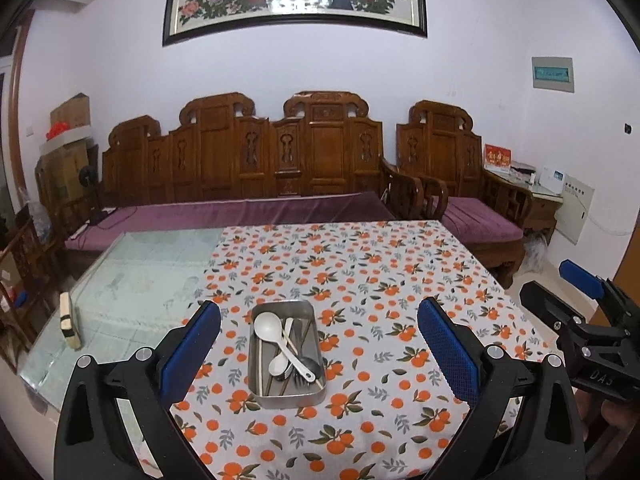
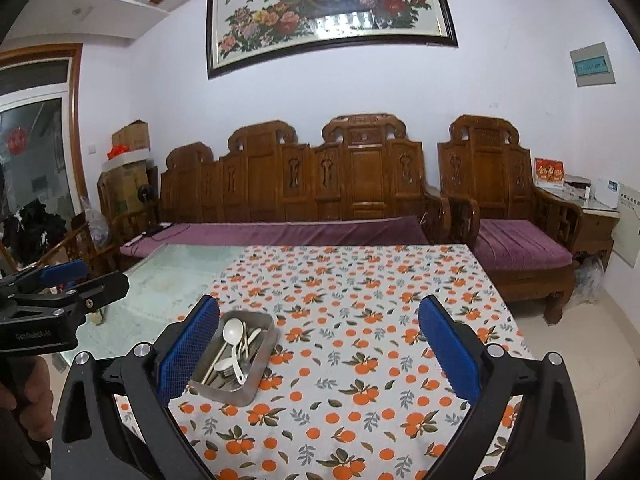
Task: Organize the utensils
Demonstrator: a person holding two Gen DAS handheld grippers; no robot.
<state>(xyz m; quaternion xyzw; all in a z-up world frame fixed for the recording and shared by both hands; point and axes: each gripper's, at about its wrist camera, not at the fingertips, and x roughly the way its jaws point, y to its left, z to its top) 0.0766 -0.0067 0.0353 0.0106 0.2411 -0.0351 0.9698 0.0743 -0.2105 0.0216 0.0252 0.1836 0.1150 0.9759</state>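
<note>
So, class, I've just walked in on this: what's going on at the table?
A person holds a claw in each hand above a table with an orange-print cloth. A metal tray sits on the cloth, holding a jumble of utensils: a white spoon, chopsticks and some dark metal cutlery. The left claw is open, pointed at the tray; the right claw is open too, with the tray near its left finger. Nothing is gripped yet.
</note>
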